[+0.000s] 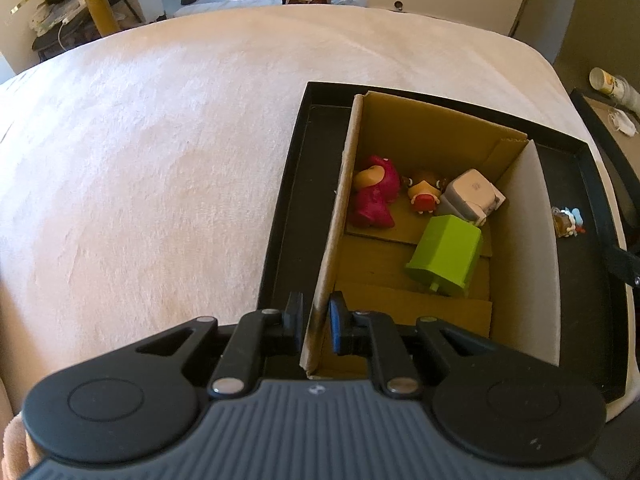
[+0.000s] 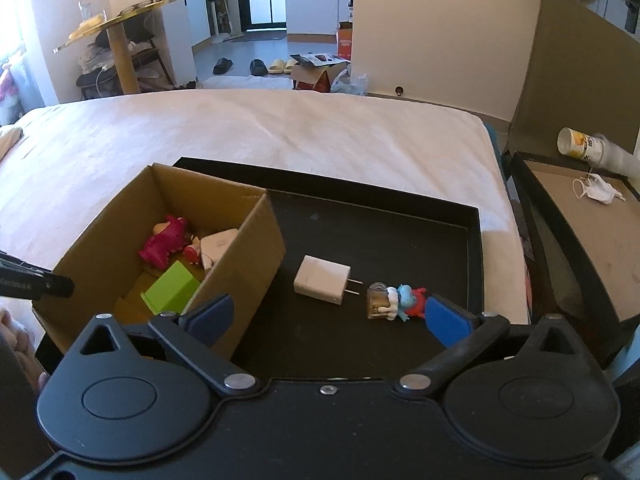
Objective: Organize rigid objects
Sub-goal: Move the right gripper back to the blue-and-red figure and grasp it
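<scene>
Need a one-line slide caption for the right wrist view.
Open right gripper hovers over the black tray, facing a white charger and a small figurine beside the cardboard box.

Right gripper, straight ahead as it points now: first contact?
Likely the white charger on the black tray, roughly centred ahead of the open right gripper; depth uncertain.

White charger (image 2: 218,249) in cardboard box (image 2: 244,264) half hidden behind wall; small figurine (image 1: 568,220) indistinct.

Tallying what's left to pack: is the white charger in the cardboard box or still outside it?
Outside. The white charger lies on the black tray, right of the cardboard box, prongs toward a small figurine.
</scene>
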A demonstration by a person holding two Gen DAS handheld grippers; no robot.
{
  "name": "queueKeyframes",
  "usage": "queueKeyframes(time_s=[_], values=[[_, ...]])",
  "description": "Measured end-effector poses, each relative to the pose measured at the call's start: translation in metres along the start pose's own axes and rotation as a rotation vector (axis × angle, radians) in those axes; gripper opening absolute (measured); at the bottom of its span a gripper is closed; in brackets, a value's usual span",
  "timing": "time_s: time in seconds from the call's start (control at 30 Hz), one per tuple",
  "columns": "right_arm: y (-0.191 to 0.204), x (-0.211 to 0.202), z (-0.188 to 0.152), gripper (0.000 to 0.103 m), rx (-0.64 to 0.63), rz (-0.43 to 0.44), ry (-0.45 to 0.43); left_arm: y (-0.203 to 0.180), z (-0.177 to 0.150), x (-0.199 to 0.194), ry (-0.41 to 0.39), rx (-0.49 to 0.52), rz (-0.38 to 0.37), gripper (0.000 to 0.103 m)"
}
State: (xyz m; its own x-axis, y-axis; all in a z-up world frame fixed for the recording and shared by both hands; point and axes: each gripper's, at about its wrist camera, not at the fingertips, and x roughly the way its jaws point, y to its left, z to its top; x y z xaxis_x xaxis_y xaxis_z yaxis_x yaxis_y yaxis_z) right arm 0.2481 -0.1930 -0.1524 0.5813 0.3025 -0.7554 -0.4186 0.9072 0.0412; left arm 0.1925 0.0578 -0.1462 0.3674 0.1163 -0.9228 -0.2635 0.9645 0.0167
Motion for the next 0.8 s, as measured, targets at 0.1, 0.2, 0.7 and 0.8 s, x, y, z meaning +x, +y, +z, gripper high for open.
queueKeyframes(time_s=[0.1,0.2,0.7,0.8], values=[[-0.008,-0.001,-0.004,0.103,0.029,0.017,-0.007,-0.001,0.000,0.000,0.001,0.004,0.004,0.014],[-0.016,-0.001,-0.008,0.103,0.054,0.016,-0.029,-0.002,0.000,0.000,0.003,0.008,0.010,0.014],[-0.047,0.025,-0.014,0.093,0.084,-0.031,-0.028,-0.005,0.000,0.005,0.023,0.003,0.036,0.010],[-0.052,0.034,-0.014,0.092,0.080,-0.040,-0.019,0.001,0.001,0.004,0.019,-0.049,0.043,0.011]])
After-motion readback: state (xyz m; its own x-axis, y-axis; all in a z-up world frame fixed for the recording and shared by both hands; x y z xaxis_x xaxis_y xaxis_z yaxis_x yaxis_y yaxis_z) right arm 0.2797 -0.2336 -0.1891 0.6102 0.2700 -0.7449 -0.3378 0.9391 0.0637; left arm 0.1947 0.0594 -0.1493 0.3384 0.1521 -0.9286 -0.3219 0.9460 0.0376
